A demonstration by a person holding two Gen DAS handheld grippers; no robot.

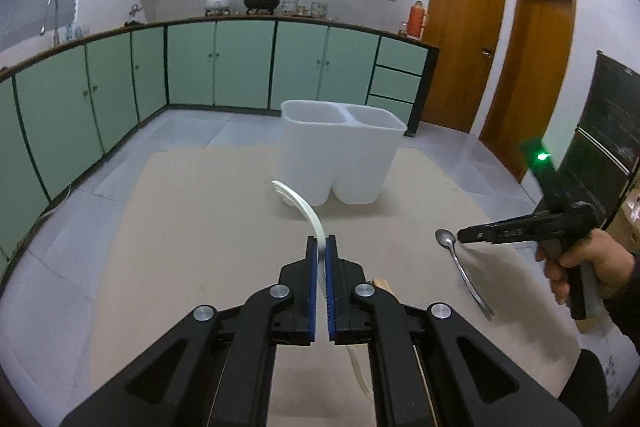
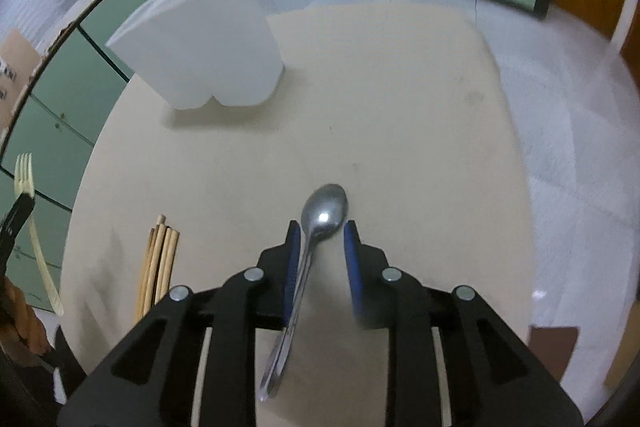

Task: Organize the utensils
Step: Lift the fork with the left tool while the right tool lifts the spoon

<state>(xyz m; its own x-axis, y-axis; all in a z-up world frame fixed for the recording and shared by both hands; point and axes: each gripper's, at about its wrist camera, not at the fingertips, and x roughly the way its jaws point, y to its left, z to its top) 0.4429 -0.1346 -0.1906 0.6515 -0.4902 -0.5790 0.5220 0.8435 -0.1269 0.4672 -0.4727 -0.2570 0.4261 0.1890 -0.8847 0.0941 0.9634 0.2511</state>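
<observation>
A white plastic fork [image 1: 308, 211] arches up at frame centre, tines toward a translucent white two-compartment plastic holder [image 1: 340, 155] standing upright behind. A shiny metal spoon [image 2: 316, 227] lies flat at lower centre, pale wooden chopsticks [image 2: 158, 259] bundled lower left.

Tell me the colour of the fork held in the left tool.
Cream-white fork, clearest in the right wrist view.

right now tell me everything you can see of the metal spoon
The spoon is shiny grey metal with an oval bowl and a long thin handle. It lies flat on the beige mat, bowl facing up and pointing away from the right gripper, handle running back under it. The open jaws straddle its neck; the left pad looks against the handle, the right pad is clear. In the left wrist view it lies to the right, by the gripper tip.
</observation>
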